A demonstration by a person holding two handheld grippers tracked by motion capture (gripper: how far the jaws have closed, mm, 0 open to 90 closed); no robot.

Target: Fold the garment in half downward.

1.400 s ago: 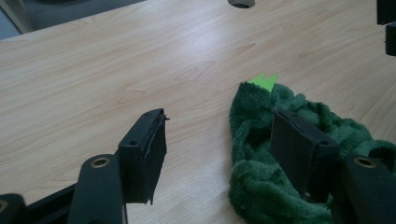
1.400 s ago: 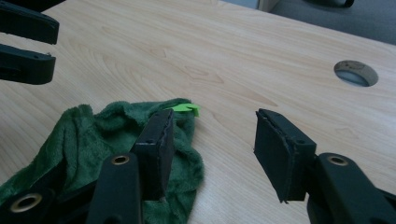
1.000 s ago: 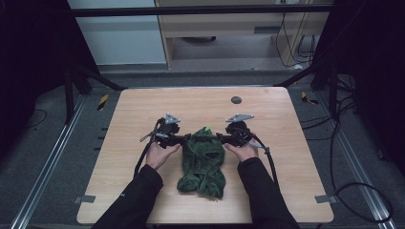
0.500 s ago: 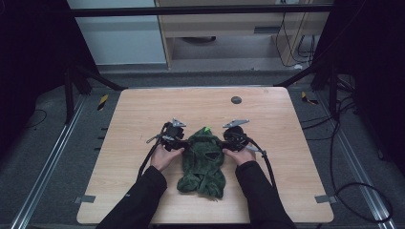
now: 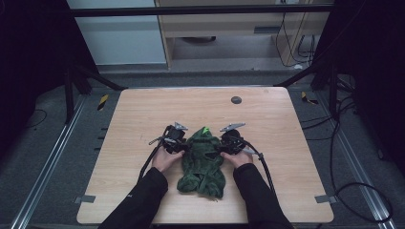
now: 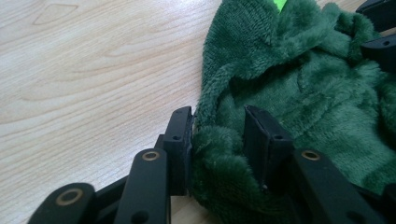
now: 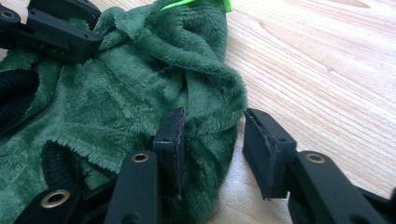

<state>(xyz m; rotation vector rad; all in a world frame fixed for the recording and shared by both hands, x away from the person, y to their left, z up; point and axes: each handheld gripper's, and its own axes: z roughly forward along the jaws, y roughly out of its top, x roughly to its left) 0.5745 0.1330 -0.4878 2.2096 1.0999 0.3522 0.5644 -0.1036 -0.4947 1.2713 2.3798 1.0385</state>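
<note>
A dark green plush garment (image 5: 203, 162), fleecy and crumpled, lies near the middle of the wooden tabletop (image 5: 143, 114), with a bright green tag (image 5: 205, 130) poking from its 12 o'clock end and its lower part bunched toward the person's edge at 6 o'clock. The left hand-held gripper (image 5: 184, 148) meets the cloth at its 9 o'clock side; in the left gripper view, its jaws stand part open with a thick fold of pile packed between them, though how firmly the pads bite cannot be told. The right hand-held gripper (image 5: 220, 149) sits at the 3 o'clock side; in the right gripper view one jaw presses into the fabric edge while the other hangs over bare wood, a clear gap between them, so it holds nothing yet. The person's left hand (image 5: 165, 160) and right hand (image 5: 237, 159) rest on the tabletop behind the tools, dark sleeves reaching in from 6 o'clock. A small dark round mark (image 5: 236, 99) lies well apart toward 12 o'clock.

The risk from here appears to be an uneven hold: if the right jaws close on only the fringe of pile, the plush could slide out under any pull, and the garment would swing from the left side alone and bunch further. A thick fold on the left may also slip as the soft pile compresses.
</note>
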